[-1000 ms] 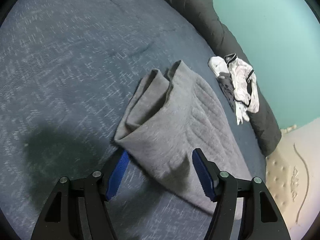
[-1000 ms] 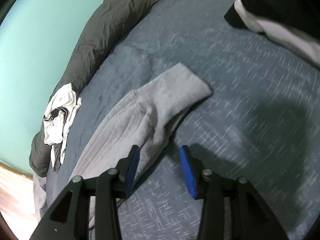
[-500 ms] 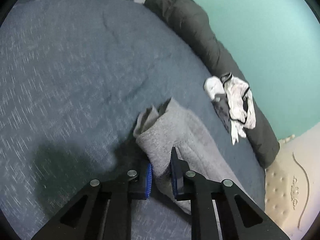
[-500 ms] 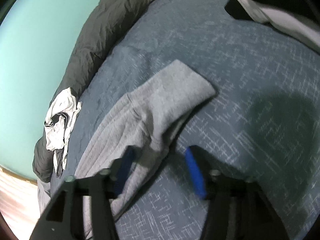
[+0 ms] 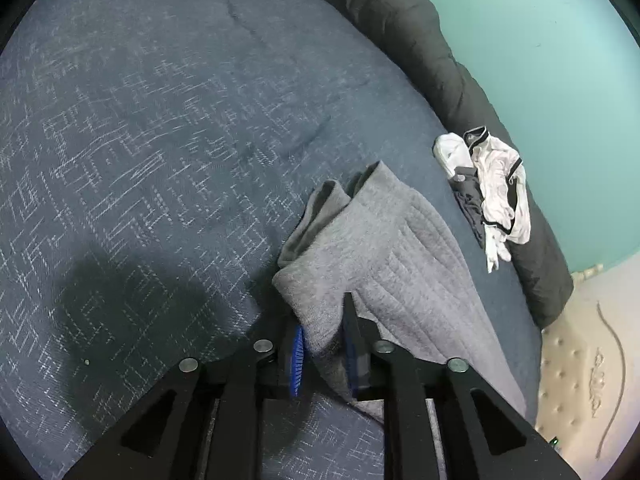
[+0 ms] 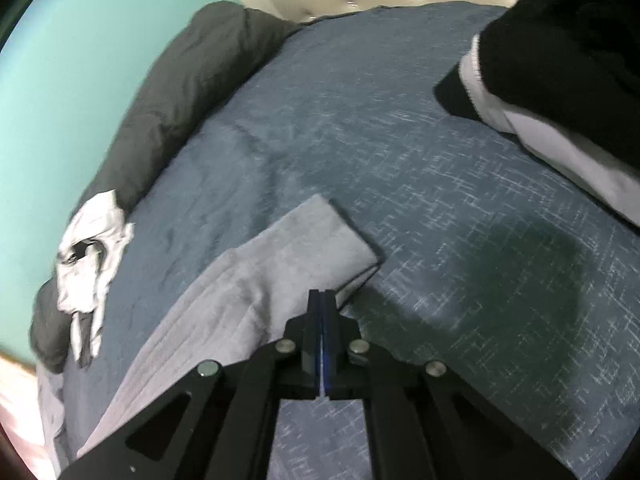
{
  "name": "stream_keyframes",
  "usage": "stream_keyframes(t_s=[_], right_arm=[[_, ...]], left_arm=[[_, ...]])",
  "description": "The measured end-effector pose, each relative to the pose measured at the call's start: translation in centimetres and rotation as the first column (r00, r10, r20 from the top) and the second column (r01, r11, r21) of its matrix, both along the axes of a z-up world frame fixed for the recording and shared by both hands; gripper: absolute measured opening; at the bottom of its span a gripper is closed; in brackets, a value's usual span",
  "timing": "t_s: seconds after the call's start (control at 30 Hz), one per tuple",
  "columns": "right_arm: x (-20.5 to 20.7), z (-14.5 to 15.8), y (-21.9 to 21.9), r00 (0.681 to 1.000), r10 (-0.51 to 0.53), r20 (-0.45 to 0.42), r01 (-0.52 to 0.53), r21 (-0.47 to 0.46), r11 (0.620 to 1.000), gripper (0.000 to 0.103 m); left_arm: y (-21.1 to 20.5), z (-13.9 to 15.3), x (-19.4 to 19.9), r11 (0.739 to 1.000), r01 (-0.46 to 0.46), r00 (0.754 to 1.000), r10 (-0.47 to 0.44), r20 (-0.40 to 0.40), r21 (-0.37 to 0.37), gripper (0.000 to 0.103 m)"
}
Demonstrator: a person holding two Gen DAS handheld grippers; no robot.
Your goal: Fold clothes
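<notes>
Left gripper (image 5: 322,338): low over the bed, angled down onto the near edge of the grey garment (image 5: 384,248). Blue ribbed pads (image 5: 296,354) clenched on a bunched fold of the grey cloth, which fills the narrow gap between them.

Right gripper (image 6: 321,320): low at the near edge of the same grey garment (image 6: 280,264). Fingers pressed flat together, only a thin pale line between the blue faces. The tips meet the cloth's edge, but whether fabric is pinched between them cannot be read from this view; probably a thin layer.

Grey garment: soft knit, fleecy surface, parallel ribbed lines along its length. It lies in the middle of the blue bedspread (image 5: 160,140), one end a flat rectangular cuff-like flap, the other end crumpled into two upright folds.

Blue bedspread: woven, with pale cross-hatch flecks, faint creases.

Beyond the garment, at the bedspread's far edge: dark grey quilted duvet (image 5: 420,52) rolled into a long ridge, with a crumpled white cloth with black trim (image 5: 500,184) on top. Black and white folded clothing (image 6: 560,92) lies on the bedspread to the garment's right.
</notes>
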State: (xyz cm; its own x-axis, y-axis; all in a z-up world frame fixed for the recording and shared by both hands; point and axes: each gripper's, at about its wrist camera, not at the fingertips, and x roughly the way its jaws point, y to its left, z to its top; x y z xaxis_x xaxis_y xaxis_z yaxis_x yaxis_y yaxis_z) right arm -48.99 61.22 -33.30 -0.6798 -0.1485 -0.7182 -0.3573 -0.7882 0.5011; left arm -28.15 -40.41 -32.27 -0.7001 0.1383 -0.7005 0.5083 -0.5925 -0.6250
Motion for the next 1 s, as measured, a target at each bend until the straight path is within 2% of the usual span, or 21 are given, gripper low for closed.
stream_keyframes(t_s=[0.03, 0.1, 0.2, 0.3, 0.4, 0.47, 0.53, 0.63, 0.73, 0.83, 1.0], right_arm=[[0.3, 0.0, -0.2, 1.000, 0.018, -0.012, -0.018, -0.007, 1.000, 0.002], [0.8, -0.3, -1.0, 0.998, 0.058, -0.011, -0.058, -0.024, 0.998, 0.003], [1.6, -0.4, -2.8, 0.994, 0.112, -0.007, -0.112, -0.021, 0.994, 0.003], [2.7, -0.1, -5.3, 0.987, 0.161, -0.017, -0.162, -0.016, 0.987, 0.003], [3.9, 0.5, -8.2, 0.976, 0.213, -0.035, -0.214, -0.016, 0.977, 0.013], [4.6, 1.1, -10.7, 0.961, 0.272, -0.052, -0.273, -0.023, 0.962, 0.030], [5.3, 1.8, -14.0, 0.934, 0.351, -0.064, -0.353, -0.020, 0.936, 0.032], [6.6, 2.4, -19.4, 0.879, 0.472, -0.070, -0.474, -0.011, 0.881, 0.032], [8.1, 2.9, -25.2, 0.804, 0.591, -0.068, -0.592, 0.000, 0.806, 0.032], [9.6, 3.4, -30.9, 0.713, 0.699, -0.064, -0.700, 0.010, 0.715, 0.032], [13.1, 3.1, -40.2, 0.540, 0.840, -0.053, -0.840, 0.036, 0.542, 0.032]], left_arm=[[0.1, 0.1, -0.2, 1.000, 0.004, 1.000, -0.004, -0.004, 0.003, 0.023], [0.0, 0.4, 0.2, 1.000, 0.006, 1.000, -0.006, -0.007, -0.003, 0.034], [-0.4, 1.1, 1.2, 1.000, -0.006, 1.000, 0.006, -0.016, -0.007, 0.043], [-0.9, 2.0, 2.3, 0.999, -0.018, 1.000, 0.018, -0.013, -0.030, 0.049], [-0.9, 2.6, 3.1, 0.999, -0.018, 1.000, 0.016, -0.024, -0.047, 0.049], [-0.5, 3.1, 3.6, 0.998, -0.007, 1.000, 0.005, -0.031, -0.062, 0.049], [-0.1, 3.4, 3.9, 0.997, 0.004, 0.999, -0.007, -0.036, -0.074, 0.049], [0.6, 3.8, 4.4, 0.997, 0.013, 0.999, -0.016, -0.052, -0.074, 0.049], [1.6, 3.9, 4.8, 0.997, 0.024, 0.998, -0.029, -0.059, -0.071, 0.049], [3.0, 4.0, 5.2, 0.996, 0.049, 0.997, -0.054, -0.060, -0.078, 0.050], [5.4, 4.0, 5.7, 0.994, 0.079, 0.993, -0.085, -0.080, -0.074, 0.054]])
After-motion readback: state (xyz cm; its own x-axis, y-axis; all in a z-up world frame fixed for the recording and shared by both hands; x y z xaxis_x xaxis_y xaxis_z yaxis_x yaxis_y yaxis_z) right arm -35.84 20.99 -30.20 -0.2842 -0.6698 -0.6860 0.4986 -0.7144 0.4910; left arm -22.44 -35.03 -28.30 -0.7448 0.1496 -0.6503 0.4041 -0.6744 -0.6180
